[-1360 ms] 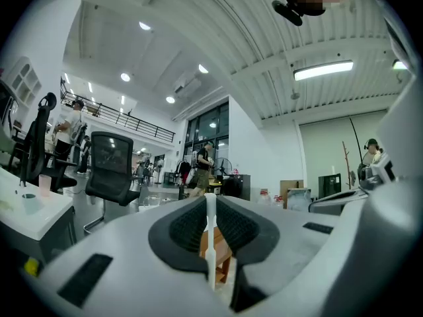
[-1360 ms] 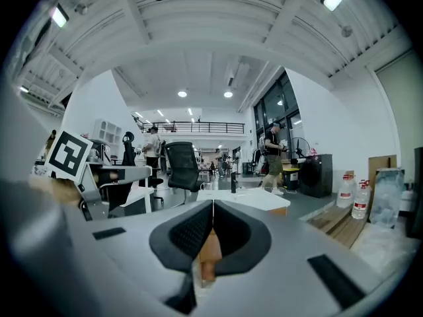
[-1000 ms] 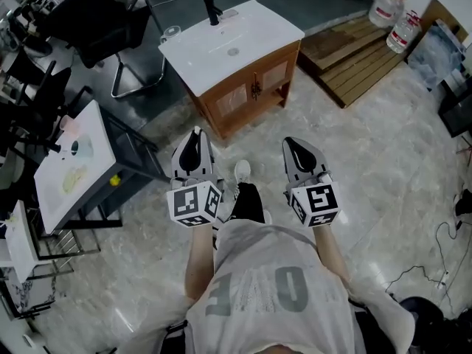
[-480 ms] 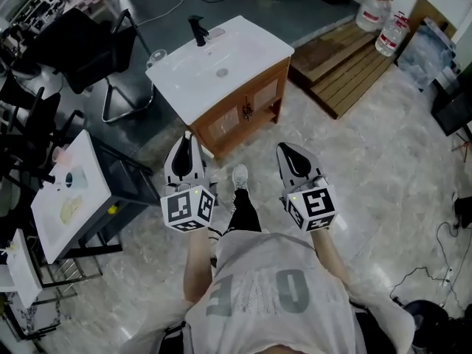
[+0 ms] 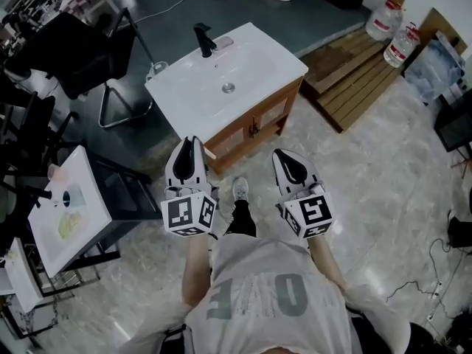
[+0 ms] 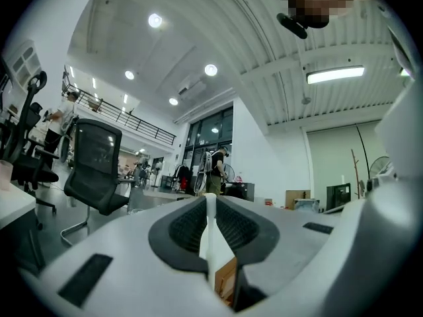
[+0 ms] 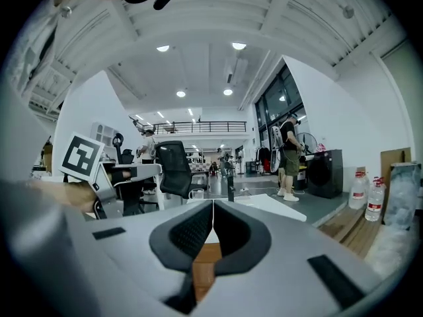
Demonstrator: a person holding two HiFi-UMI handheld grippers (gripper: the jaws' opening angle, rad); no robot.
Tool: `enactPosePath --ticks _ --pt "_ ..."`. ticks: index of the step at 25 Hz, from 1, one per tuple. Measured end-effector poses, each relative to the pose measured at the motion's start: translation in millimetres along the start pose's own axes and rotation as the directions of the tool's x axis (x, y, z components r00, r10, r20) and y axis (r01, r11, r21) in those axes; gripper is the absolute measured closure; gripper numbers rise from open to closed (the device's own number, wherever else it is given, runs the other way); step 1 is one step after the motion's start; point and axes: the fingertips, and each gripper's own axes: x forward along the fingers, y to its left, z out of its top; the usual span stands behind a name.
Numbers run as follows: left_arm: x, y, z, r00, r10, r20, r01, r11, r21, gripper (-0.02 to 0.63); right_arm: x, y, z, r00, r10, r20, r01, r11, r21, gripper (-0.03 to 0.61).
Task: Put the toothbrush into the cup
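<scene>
Left gripper (image 6: 210,198) pinches a slim white toothbrush (image 6: 209,233) between its ribbed black pads, and the stick's end pokes just past the tips. Right gripper (image 7: 213,205) is pressed together on nothing. Both hover before a glossy white washbasin (image 5: 251,72) on a wooden cabinet (image 5: 254,127). A clear glass cup (image 5: 155,68) stands at the basin's left corner, near the black tap (image 5: 204,39).

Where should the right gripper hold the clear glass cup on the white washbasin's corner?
Probably the round wall at mid-height, level from the near side: the clear glass cup stands upright, and its open mouth must stay free for the white toothbrush.
</scene>
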Motion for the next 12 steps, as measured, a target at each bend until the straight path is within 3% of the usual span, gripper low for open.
enactPosePath --ticks 12 --pt "155.3 52.5 1.5 0.999 -0.034 -0.014 0.034 0.999 0.017 0.551 144.4 -57.7 23.5 0.998 -0.058 -0.023 0.059 0.998 0.015 0.548"
